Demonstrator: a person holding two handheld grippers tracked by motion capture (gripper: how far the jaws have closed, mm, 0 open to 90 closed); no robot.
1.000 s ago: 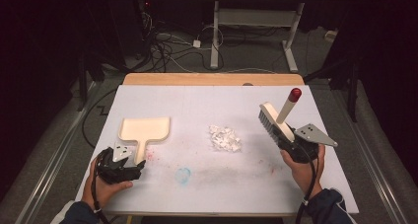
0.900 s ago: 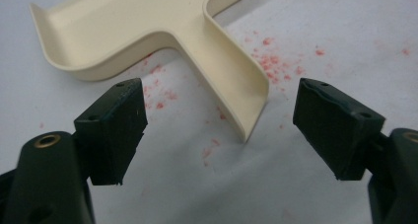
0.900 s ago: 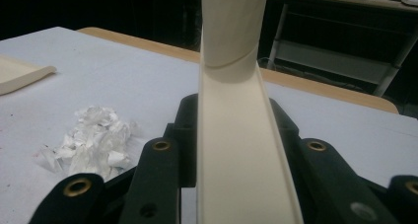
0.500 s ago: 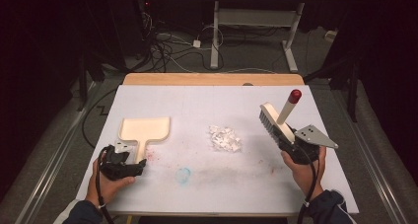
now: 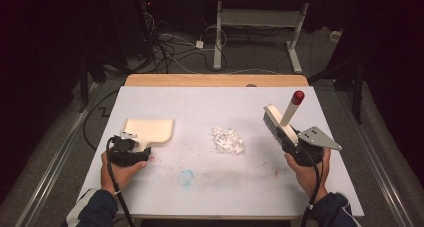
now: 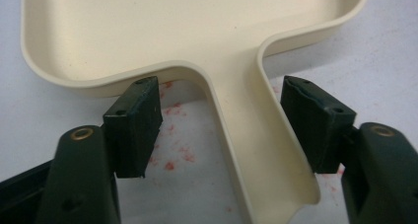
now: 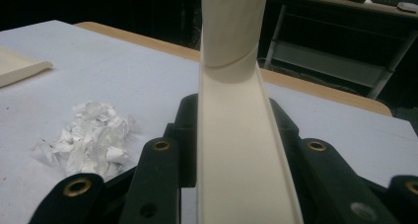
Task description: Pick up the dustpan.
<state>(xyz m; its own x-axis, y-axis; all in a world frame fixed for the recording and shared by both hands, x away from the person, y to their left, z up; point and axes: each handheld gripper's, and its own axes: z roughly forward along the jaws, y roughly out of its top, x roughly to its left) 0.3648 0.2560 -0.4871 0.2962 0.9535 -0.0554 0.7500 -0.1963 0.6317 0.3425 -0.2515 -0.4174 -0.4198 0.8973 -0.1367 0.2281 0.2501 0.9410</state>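
My left gripper (image 6: pixel 222 130) closing around cream plastic dustpan (image 6: pixel 197 31) handle, pads not touching; right gripper (image 7: pixel 231 150) clamped on cream brush (image 5: pixel 280 124)

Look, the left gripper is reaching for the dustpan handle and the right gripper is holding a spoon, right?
Not quite. The right gripper holds a brush, not a spoon; the high view shows its bristles and red-tipped handle. The rest is right: the left gripper has its jaws around the dustpan handle, and they have just been closing.
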